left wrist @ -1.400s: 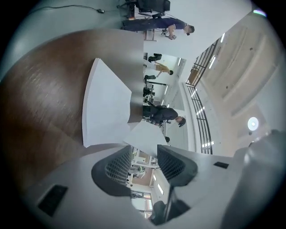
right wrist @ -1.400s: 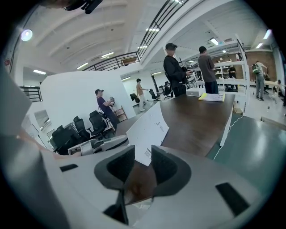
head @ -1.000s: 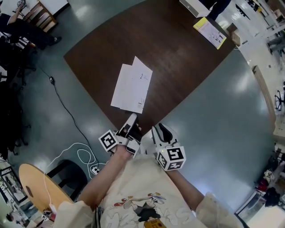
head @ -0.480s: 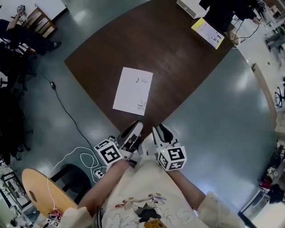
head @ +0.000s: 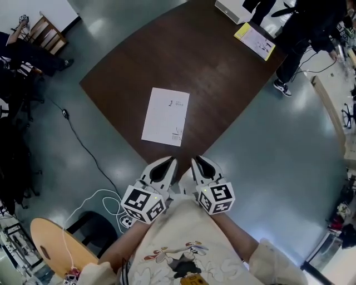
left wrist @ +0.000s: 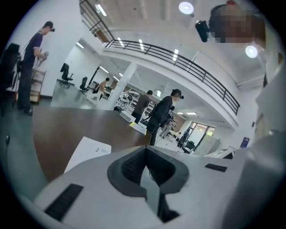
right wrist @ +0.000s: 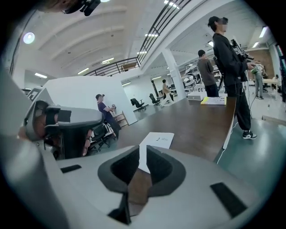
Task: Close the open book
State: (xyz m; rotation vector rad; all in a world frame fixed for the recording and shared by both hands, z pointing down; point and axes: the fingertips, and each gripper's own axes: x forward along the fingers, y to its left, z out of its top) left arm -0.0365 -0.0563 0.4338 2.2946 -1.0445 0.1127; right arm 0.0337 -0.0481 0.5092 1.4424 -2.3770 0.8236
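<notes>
The white book (head: 166,117) lies closed and flat on the dark brown table (head: 211,67), near its front corner. It also shows ahead of the jaws as the book (left wrist: 87,152) in the left gripper view and the book (right wrist: 158,139) in the right gripper view. My left gripper (head: 168,161) hovers at the table's near corner, shut with nothing in it; its jaws meet in the left gripper view (left wrist: 145,148). Beside it, my right gripper (head: 198,160) is closing, a narrow gap still showing between its jaws (right wrist: 141,151), and nothing is between them.
A yellow booklet (head: 254,40) and a white box (head: 231,8) lie at the table's far end, where a person in black (head: 303,33) stands. A black cable (head: 83,146) and white cord (head: 105,197) trail on the floor at left, near a round wooden seat (head: 47,239).
The book's raised cover has dropped and the book now lies shut. My left gripper has pulled back from the book's near corner, rolled over and shut. The right gripper has stayed in place.
</notes>
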